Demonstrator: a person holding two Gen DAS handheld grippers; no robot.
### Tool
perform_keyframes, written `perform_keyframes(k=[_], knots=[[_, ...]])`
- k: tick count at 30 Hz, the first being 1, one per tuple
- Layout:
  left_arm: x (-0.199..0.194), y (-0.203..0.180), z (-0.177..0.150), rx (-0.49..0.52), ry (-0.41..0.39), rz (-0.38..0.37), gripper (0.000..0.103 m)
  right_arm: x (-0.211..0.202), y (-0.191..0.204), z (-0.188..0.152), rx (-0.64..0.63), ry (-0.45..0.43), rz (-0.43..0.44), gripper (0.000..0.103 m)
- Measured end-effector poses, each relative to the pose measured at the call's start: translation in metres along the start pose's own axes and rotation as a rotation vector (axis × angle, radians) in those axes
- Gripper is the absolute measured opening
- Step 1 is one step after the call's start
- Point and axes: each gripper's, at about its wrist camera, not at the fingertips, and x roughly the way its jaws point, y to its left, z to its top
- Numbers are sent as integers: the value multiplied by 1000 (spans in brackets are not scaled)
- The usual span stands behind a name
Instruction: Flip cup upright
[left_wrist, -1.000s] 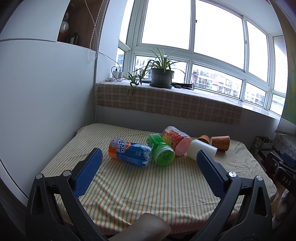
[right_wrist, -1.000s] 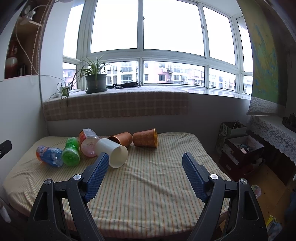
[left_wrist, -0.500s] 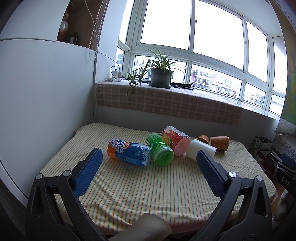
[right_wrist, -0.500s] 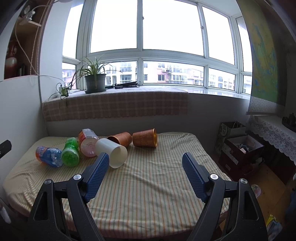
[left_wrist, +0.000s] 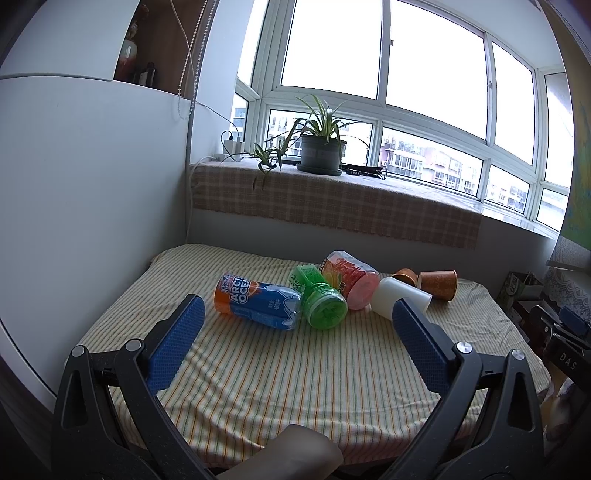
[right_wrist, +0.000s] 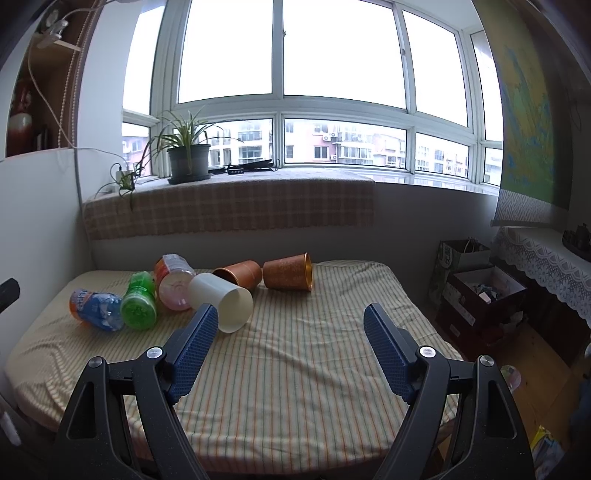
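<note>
Six containers are being seen lying on their sides in a loose row on the striped tablecloth (right_wrist: 295, 387).

From the right wrist view, the white cup (right_wrist: 223, 302) is lying tipped over at about 11 o'clock from the right gripper (right_wrist: 290, 325), its open mouth turned toward the camera and just beyond the tip of the gripper's left finger (right_wrist: 192, 345). The right gripper is being held spread wide, with nothing between its blue pads, above bare cloth.

Behind the white cup, a copper cup (right_wrist: 240, 272) is lying with its mouth facing left, and a second copper cup (right_wrist: 289, 272) is lying just beside it at 12 o'clock, gold-lined mouth facing right.

From the left wrist view, the left gripper (left_wrist: 297, 321) is also being held released, fingers well apart and empty. At its 12 o'clock a blue-and-orange bottle (left_wrist: 256, 304) is lying, its label reading "ARCTIC OCEAN" in part, with smaller print too fine to be read. A green bottle (left_wrist: 319, 302) is touching it on the right, and a pink-red bottle (left_wrist: 349, 279) with an orange fruit label is lying behind; their writing cannot be made out.

At 3 o'clock, off the table, "DAS" is showing on a dark box (left_wrist: 567, 363). A potted plant (left_wrist: 320, 151) is standing on the checked windowsill cloth (left_wrist: 369, 206).
</note>
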Motion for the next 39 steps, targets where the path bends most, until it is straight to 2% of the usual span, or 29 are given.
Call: perform_keyframes(k=[23, 32, 39], knots=[[9, -8, -11, -5, 15, 12, 103, 12, 8, -2, 1, 32, 28, 81], [16, 4, -13, -8, 26, 25, 103, 28, 25, 6, -29, 59, 85, 81], [18, 14, -13, -16, 28, 34, 103, 47, 50, 16, -66, 87, 171, 81]])
